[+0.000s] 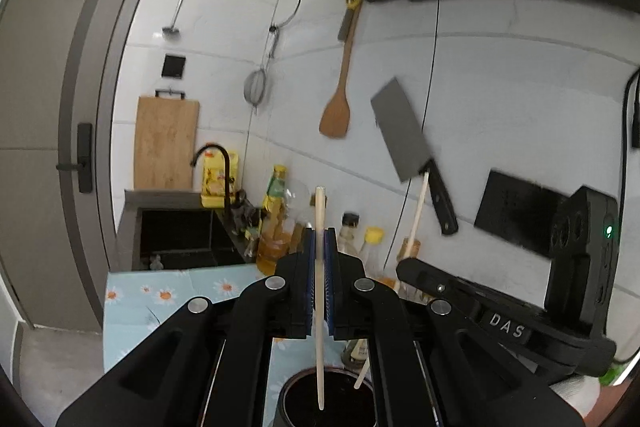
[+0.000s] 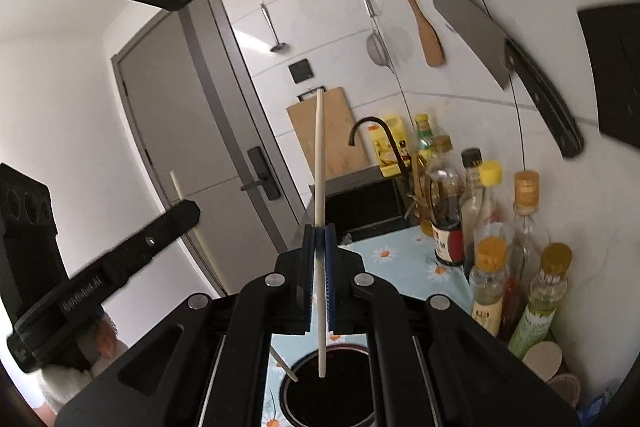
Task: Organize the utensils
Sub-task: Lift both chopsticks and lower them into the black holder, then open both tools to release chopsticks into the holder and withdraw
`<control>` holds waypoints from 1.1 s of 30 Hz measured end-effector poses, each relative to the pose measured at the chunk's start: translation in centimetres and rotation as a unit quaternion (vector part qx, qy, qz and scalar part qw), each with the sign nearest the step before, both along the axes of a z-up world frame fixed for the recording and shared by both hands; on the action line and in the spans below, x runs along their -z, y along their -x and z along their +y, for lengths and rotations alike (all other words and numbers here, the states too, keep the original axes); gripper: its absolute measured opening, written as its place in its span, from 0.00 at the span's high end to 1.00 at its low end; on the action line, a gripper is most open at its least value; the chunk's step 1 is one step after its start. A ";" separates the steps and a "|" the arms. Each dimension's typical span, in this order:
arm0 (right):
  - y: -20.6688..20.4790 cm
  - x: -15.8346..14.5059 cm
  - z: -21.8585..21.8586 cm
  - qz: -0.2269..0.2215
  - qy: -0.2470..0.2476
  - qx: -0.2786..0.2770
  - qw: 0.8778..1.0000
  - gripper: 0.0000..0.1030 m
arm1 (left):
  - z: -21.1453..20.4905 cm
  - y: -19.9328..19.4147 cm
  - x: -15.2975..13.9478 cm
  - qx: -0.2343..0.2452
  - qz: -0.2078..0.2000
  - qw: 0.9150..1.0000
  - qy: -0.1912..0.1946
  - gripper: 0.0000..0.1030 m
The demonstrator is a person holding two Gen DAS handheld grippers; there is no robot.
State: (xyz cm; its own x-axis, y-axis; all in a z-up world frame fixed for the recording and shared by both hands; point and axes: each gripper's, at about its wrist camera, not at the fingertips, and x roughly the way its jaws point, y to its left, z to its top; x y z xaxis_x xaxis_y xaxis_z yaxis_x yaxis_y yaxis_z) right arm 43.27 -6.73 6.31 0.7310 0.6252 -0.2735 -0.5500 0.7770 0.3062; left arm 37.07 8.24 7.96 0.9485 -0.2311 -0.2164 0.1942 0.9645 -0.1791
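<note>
On your daisy-print tablecloth (image 1: pixel 132 307) stands the dark holder (image 2: pixel 328 393), and above its mouth your left gripper (image 1: pixel 319 247) and right gripper (image 2: pixel 319 247) each pinch one pale chopstick (image 1: pixel 319 291) (image 2: pixel 320 227) upright, tips lowered inside.

The white letters "DAS" stand on the right gripper (image 1: pixel 416 271) body in the left wrist view; the bottle labels (image 2: pixel 486 315) are too blurred to read.
</note>
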 end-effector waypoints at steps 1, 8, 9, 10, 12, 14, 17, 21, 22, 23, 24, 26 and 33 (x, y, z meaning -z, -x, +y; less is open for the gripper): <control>-0.2 0.6 0.1 0.005 0.003 0.000 1.000 0.94 | 0.0 -0.2 0.5 0.002 0.005 1.000 0.002 0.97; -0.9 4.7 1.2 0.044 0.029 0.003 0.999 0.94 | 0.1 -0.5 3.4 0.004 0.029 0.999 0.024 0.97; -1.0 5.4 1.4 0.052 0.036 0.004 0.998 0.94 | 0.1 -0.3 3.7 0.003 0.030 0.999 0.024 0.97; -1.1 5.7 1.6 0.055 0.039 0.003 0.998 0.94 | 0.1 -0.2 4.0 0.003 0.033 0.999 0.026 0.97; -1.1 6.5 1.8 0.062 0.041 0.002 0.997 0.94 | 0.0 -0.2 4.5 0.004 0.039 0.999 0.027 0.97; -1.0 7.1 2.0 0.066 0.046 0.002 0.997 0.94 | -0.1 -0.3 5.3 0.003 0.049 0.999 0.024 0.97; -0.7 7.8 2.2 0.068 0.053 0.005 0.996 0.94 | -0.1 -0.4 6.3 -0.004 0.063 0.998 0.028 0.97; -0.2 9.0 2.5 0.069 0.069 0.007 0.995 0.94 | 0.7 -0.5 7.6 -0.011 0.089 0.994 0.064 0.97; -0.3 9.1 2.5 0.074 0.068 0.006 0.995 0.94 | 0.7 -0.4 7.7 -0.012 0.093 0.994 0.064 0.97; -0.2 9.3 2.4 0.079 0.067 0.006 0.995 0.94 | 0.7 -0.3 7.9 -0.014 0.098 0.993 0.067 0.97; 0.0 9.3 2.3 0.081 0.067 0.010 0.994 0.94 | 0.6 -0.1 8.0 -0.015 0.101 0.992 0.068 0.97; 0.3 9.3 2.2 0.082 0.064 0.010 0.995 0.92 | 0.6 0.2 8.1 -0.015 0.106 0.992 0.071 0.96; 1.5 8.3 1.7 0.081 0.063 0.003 0.995 0.85 | 0.9 0.9 8.4 -0.022 0.124 0.989 0.082 0.91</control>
